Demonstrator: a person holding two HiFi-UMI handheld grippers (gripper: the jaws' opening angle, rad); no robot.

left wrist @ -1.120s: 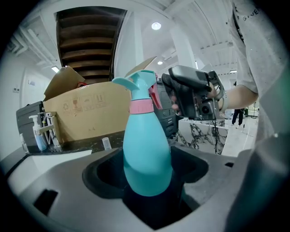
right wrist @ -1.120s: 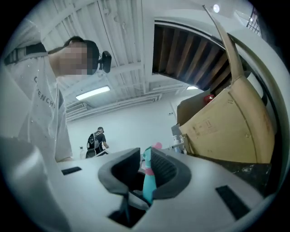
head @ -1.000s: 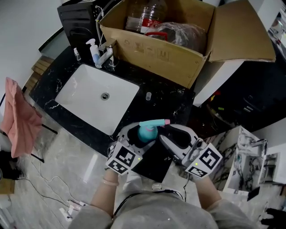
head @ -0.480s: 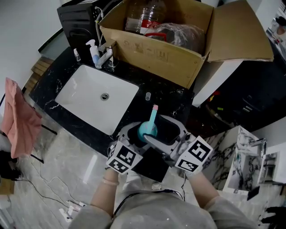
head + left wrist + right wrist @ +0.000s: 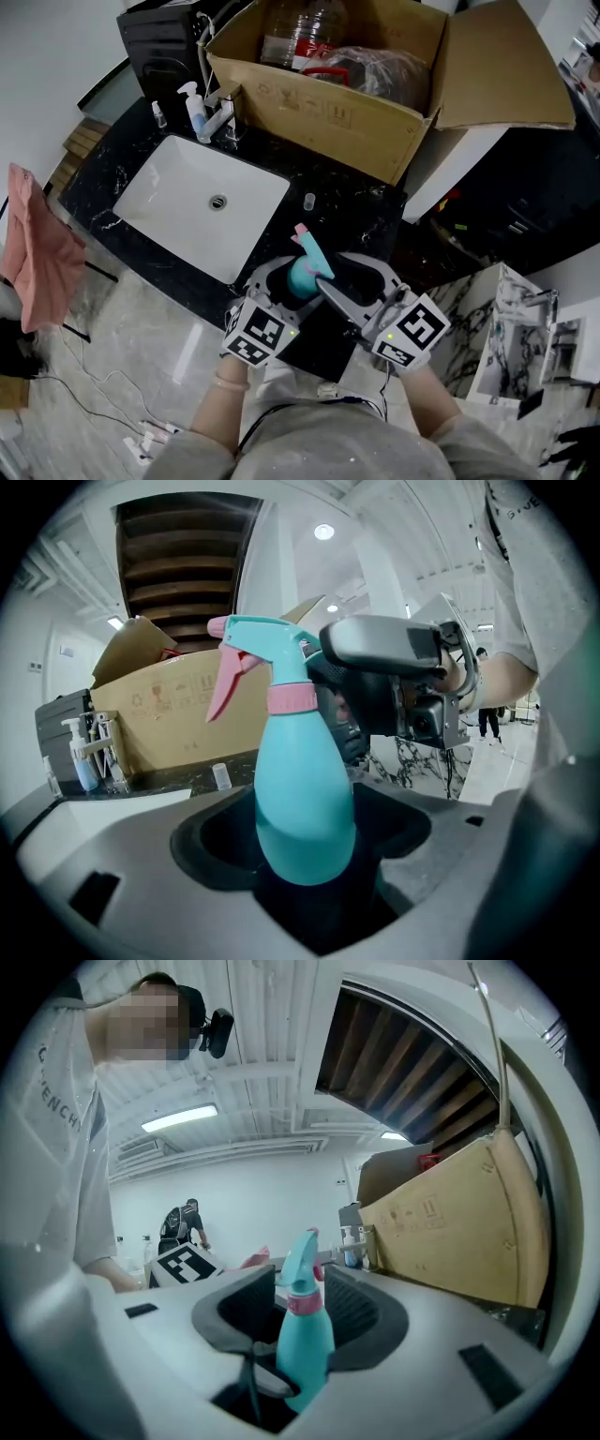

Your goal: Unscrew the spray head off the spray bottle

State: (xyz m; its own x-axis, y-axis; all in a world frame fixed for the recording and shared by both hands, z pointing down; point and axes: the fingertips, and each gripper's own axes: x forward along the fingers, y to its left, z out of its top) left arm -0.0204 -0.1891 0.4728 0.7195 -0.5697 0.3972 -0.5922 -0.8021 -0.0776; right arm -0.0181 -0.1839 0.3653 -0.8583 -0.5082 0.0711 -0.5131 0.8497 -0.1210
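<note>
Bottle: the teal spray bottle (image 5: 305, 799) hangs off the counter (image 5: 366, 208), in the lower middle of the head view. It is near the lower right corner of the sink (image 5: 187, 202) and well below the cardboard box (image 5: 328, 108).

Left gripper: the left gripper (image 5: 305, 841) has its jaws spread wide around the fat lower body of the bottle. It clamps it and carries its weight.

Right gripper: the right gripper (image 5: 302, 1309) comes in level from the right of the head view. Its jaws have just been closing, and they stand on either side of the pink collar (image 5: 302, 1303) and the neck. A thin gap seems to remain on each side, so the pads do not look pressed on yet.

Spray head: the spray head (image 5: 262, 639) sits on the neck with its nozzle and pink trigger toward the left of the left gripper view. The collar lies flush on the bottle's shoulder, with no thread showing.

Done so far: the bottle is lifted and braced. No loosening can be read from the collar.

Left to do: probably most of it. The right gripper must close on the head or collar and twist it against the braced bottle, likely over several re-grips, then lift the head and its tube clear.
</note>
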